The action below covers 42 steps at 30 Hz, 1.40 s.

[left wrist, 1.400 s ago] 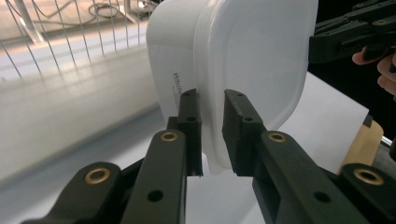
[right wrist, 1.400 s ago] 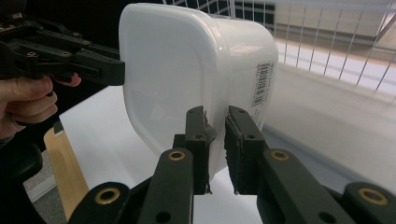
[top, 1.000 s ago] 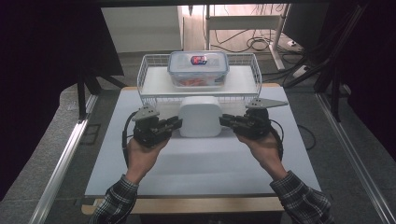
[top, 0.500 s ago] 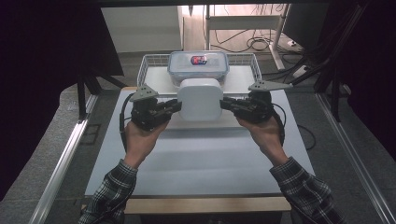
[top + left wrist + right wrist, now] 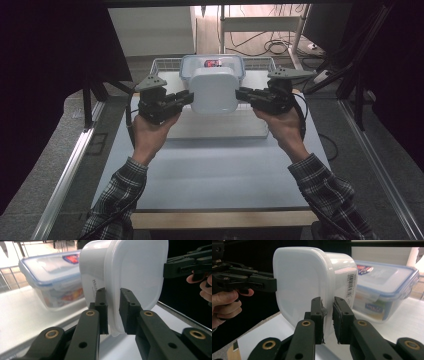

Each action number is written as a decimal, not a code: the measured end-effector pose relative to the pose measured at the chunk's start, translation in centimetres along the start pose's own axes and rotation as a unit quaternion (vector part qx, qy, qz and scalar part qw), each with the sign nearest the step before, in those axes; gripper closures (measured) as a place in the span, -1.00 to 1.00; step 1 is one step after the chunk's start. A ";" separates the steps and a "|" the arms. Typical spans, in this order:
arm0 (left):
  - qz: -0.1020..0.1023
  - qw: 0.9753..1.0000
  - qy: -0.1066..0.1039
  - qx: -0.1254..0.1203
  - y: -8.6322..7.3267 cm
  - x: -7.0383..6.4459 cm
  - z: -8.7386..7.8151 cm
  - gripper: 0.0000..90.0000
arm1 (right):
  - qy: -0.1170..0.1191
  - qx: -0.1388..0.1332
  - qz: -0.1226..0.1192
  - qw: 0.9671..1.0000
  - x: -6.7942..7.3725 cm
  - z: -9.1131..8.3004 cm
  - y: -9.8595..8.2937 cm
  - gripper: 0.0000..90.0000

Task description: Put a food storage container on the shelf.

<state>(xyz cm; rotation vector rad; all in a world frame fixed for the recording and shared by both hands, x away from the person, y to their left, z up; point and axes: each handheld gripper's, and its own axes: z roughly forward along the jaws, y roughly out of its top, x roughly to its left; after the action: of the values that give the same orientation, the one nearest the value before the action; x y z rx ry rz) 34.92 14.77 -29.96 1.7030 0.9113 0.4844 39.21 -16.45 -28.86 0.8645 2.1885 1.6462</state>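
A white plastic container with a white lid hangs in the air between my two grippers, tipped so its lid faces the person. My left gripper is shut on the lid's rim at the container's left side; in the left gripper view the jaws pinch that rim of the container. My right gripper is shut on the opposite rim, as the right gripper view shows against the container. A barcode label is on the container's wall.
Behind the white container, a clear box with a blue-rimmed lid stands on a wire-sided rack; it also appears in both gripper views. The rack's white shelf lies below. A white mat covers the table.
Both grippers have lifted the white container off the mat and carried it up and forward over the rack, tipping it toward the person.
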 end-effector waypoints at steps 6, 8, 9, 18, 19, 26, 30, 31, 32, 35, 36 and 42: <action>0.003 1.000 0.007 -0.010 1.7 0.3 -0.1 0.73 | -0.004 -0.010 0.000 1.000 -0.3 0.2 1.8 0.75; 0.004 1.000 0.008 -0.014 2.3 0.6 -0.1 0.73 | -0.005 -0.013 0.000 1.000 -0.4 0.3 2.4 0.75; 0.003 1.000 0.009 -0.015 2.6 0.7 0.0 0.73 | -0.006 -0.014 0.001 1.000 -0.5 0.4 2.7 0.74; -0.006 1.000 0.009 -0.018 4.7 2.2 1.3 0.73 | -0.022 -0.016 0.010 1.000 -1.9 1.6 4.8 0.73; -0.007 1.000 0.011 -0.018 4.9 2.4 1.5 0.73 | -0.024 -0.016 0.010 1.000 -2.0 1.7 5.0 0.73; -0.014 1.000 0.013 -0.010 5.5 3.6 2.6 0.71 | -0.035 -0.008 0.019 0.999 -2.8 2.8 5.9 0.72; -0.021 1.000 0.015 -0.010 5.5 4.2 3.1 0.70 | -0.039 -0.003 0.026 0.999 -3.2 3.5 6.1 0.72; -0.021 1.000 0.017 -0.010 5.5 4.3 3.2 0.69 | -0.037 -0.003 0.028 0.999 -3.3 3.6 6.1 0.72; -0.019 1.000 0.017 -0.011 5.5 4.4 3.3 0.67 | -0.036 -0.002 0.030 0.999 -3.4 3.8 6.1 0.71; -0.014 1.000 0.021 -0.016 5.4 4.4 3.6 0.62 | -0.036 -0.002 0.033 0.999 -3.6 4.1 6.1 0.70; -0.012 1.000 0.021 -0.018 5.4 4.5 3.7 0.60 | -0.037 -0.002 0.033 0.999 -3.6 4.2 6.1 0.70; -0.005 0.999 0.023 -0.026 5.5 4.5 4.1 0.45 | -0.041 -0.004 0.031 0.999 -3.6 4.6 6.2 0.61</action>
<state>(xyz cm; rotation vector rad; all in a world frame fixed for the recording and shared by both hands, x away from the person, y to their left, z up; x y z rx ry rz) 42.45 15.07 -26.74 1.6460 0.9331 0.5387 46.41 -13.99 -24.98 0.9904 2.1186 1.6164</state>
